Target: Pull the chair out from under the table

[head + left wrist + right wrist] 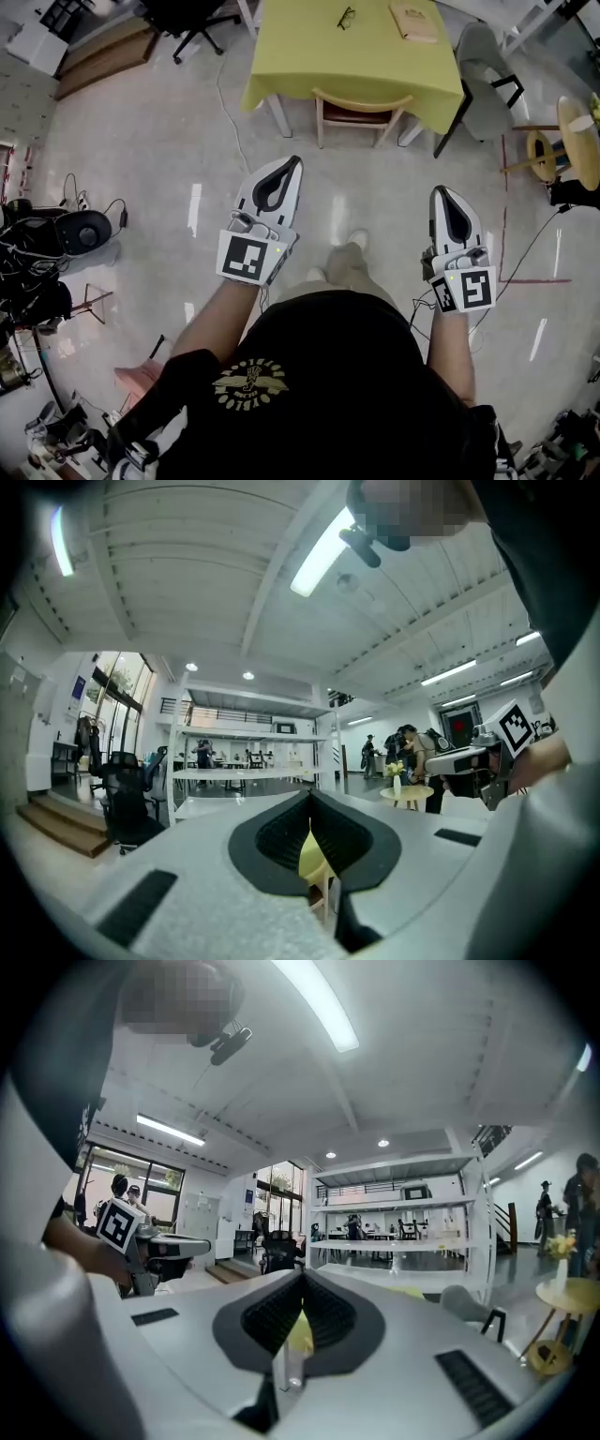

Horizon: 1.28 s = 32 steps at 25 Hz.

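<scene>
A wooden chair (pixel 361 105) stands tucked under the near edge of a table (pixel 291 56) draped in a yellow-green cloth, at the top of the head view. My left gripper (pixel 291 165) and right gripper (pixel 443 193) are both held level over the floor, well short of the chair, pointing toward it. Each is shut with nothing between its fingers. In the left gripper view my left gripper (pixel 310 795) shows the yellow cloth (pixel 313 857) through the slit below its tip. The right gripper (pixel 302 1275) frames the same cloth in its own view.
A grey chair (pixel 487 84) stands at the table's right side, with a round wooden side table (pixel 579 139) further right. Glasses (pixel 346 17) and a book (pixel 413 21) lie on the cloth. A black office chair (pixel 187 23) is at the top left; cables and gear (pixel 56 244) crowd the left.
</scene>
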Available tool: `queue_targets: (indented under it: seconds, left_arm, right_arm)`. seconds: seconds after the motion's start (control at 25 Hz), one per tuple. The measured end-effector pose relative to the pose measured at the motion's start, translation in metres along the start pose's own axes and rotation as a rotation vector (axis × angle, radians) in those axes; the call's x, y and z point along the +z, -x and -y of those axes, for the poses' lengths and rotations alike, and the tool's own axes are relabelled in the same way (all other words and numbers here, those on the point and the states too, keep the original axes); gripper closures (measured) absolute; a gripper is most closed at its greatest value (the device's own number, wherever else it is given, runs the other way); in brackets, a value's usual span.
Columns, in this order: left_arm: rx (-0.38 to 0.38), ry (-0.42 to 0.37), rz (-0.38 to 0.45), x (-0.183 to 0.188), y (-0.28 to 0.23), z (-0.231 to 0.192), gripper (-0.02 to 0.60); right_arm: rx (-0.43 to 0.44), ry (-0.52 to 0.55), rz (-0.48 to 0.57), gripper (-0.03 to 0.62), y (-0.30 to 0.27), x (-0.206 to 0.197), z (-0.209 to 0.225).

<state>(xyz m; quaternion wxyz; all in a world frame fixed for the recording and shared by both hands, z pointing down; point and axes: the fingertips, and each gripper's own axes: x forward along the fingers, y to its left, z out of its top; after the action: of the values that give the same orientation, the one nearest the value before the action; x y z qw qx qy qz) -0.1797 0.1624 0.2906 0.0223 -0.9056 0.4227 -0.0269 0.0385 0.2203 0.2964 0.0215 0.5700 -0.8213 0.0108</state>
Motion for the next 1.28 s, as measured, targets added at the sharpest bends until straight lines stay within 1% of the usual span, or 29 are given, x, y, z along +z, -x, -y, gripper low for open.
queue_targets:
  seconds: [0.24,0.48,0.64,0.8,1.04,1.16,1.28]
  left_arm:
    - [0.001,0.033,-0.011,-0.016,-0.022,-0.009,0.572]
    - [-0.002,0.0,-0.035,-0.026,-0.05,-0.017,0.572]
    - [0.011,-0.008,-0.011,-0.02,-0.071,-0.024,0.572]
    - [0.039,-0.017,-0.024,-0.015,-0.09,-0.033,0.572]
    - [0.038,0.009,0.018,-0.002,-0.112,-0.036,0.572]
    - [0.03,0.017,0.01,-0.002,-0.124,-0.037,0.572]
    - [0.047,0.031,-0.017,-0.004,-0.14,-0.038,0.572]
  right_arm:
    - [-0.002,-0.002,-0.005,0.583,-0.022,-0.007,0.021]
    - [0.012,0.004,-0.019,0.583,-0.045,-0.009,0.038]
    - [0.021,0.008,-0.021,0.583,-0.06,-0.009,0.055]
    - [0.032,0.013,-0.017,0.583,-0.075,-0.004,0.071]
    - [0.052,0.019,-0.008,0.583,-0.097,0.006,0.094]
    - [0.061,0.023,-0.003,0.583,-0.106,0.008,0.105]
    - [0.079,0.023,-0.007,0.583,-0.117,0.005,0.117]
